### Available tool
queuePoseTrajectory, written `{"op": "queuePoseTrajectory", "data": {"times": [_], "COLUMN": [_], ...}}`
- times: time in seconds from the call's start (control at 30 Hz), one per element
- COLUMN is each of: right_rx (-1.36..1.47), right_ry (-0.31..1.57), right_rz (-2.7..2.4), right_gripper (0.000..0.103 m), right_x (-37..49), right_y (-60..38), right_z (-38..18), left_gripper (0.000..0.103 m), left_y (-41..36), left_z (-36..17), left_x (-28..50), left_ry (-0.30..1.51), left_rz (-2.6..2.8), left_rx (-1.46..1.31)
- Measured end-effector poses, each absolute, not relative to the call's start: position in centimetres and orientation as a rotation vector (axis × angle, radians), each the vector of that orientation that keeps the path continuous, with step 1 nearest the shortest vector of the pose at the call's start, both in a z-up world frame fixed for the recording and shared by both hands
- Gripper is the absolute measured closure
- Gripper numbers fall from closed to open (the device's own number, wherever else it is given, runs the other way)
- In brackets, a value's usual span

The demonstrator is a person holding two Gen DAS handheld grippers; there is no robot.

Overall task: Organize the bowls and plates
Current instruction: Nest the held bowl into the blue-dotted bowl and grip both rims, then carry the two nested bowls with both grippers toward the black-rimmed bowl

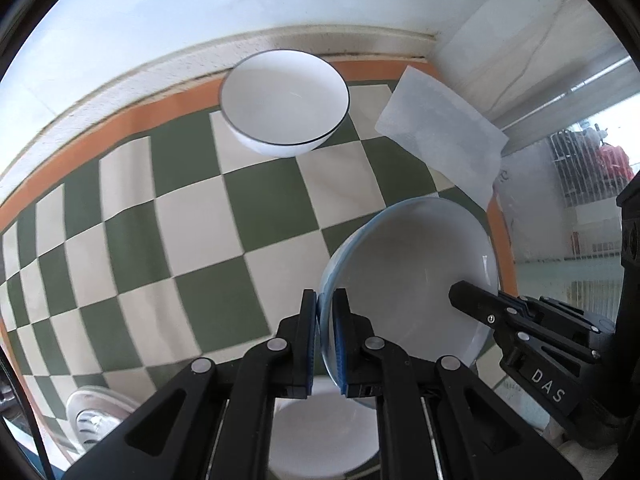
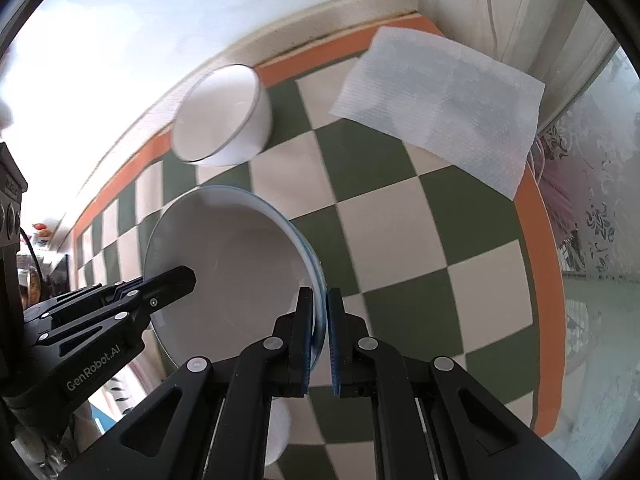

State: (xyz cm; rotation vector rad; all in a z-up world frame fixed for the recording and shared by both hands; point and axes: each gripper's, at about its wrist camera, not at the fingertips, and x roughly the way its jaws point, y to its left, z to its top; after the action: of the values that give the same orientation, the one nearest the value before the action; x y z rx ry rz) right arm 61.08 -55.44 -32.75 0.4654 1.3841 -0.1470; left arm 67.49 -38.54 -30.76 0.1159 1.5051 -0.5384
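In the left wrist view, the left gripper (image 1: pixel 327 320) is clamped on the near rim of a blue-edged plate (image 1: pixel 408 276) held tilted above the checkered tablecloth (image 1: pixel 160 240), and the right gripper (image 1: pixel 476 304) pinches its opposite rim. A white bowl (image 1: pixel 285 100) sits near the wall, beside a paper towel (image 1: pixel 440 136). In the right wrist view, the right gripper (image 2: pixel 319 320) grips the plate (image 2: pixel 224 256) edge, while the left gripper (image 2: pixel 168 284) holds the far side; the bowl (image 2: pixel 220 116) and towel (image 2: pixel 440 108) lie beyond.

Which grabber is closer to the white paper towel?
Right. The right gripper pinches the plate rim on the side facing the paper towel; the left gripper pinches the opposite rim, farther away.
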Motion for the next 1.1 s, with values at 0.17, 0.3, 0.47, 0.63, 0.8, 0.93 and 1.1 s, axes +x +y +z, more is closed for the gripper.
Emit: {"op": "queuePoseTrajectory", "data": {"times": [0.17,0.3,0.47,0.63,0.8,0.93,1.1], "right_rx": [0.467,0.469,0.458,0.484,0.502,0.502,0.502], "right_ry": [1.357,1.345,1.365,1.397,1.426,1.444,1.454], "right_rz": [-0.136,-0.129,-0.112,-0.102,-0.099,-0.101,-0.104], "right_gripper": [0.095,0.095,0.095,0.095,0.095,0.095,0.094], "right_x": [59.3,57.5,55.2,53.1,52.0,51.9,52.0], "right_y": [-53.1,-50.9,-48.6,-47.4,-46.9,-46.8,-46.7], "right_z": [-30.7,-29.3,-29.2,-30.9,-32.7,-34.0,-34.7], "left_gripper": [0.097,0.097,0.097,0.097,0.097,0.097,0.097], "left_y": [-36.3,-34.2,-32.8,-31.5,-31.0,-31.0,-31.1], "left_z": [-29.0,-28.4,-28.4,-29.6,-31.3,-32.4,-33.4], "left_x": [65.4,63.9,61.8,59.9,58.9,58.6,58.3], "left_ry": [1.483,1.485,1.488,1.521,1.559,1.572,1.586], "left_rz": [-0.546,-0.546,-0.548,-0.539,-0.524,-0.513,-0.503], "left_rx": [0.137,0.118,0.128,0.129,0.126,0.138,0.157]}}
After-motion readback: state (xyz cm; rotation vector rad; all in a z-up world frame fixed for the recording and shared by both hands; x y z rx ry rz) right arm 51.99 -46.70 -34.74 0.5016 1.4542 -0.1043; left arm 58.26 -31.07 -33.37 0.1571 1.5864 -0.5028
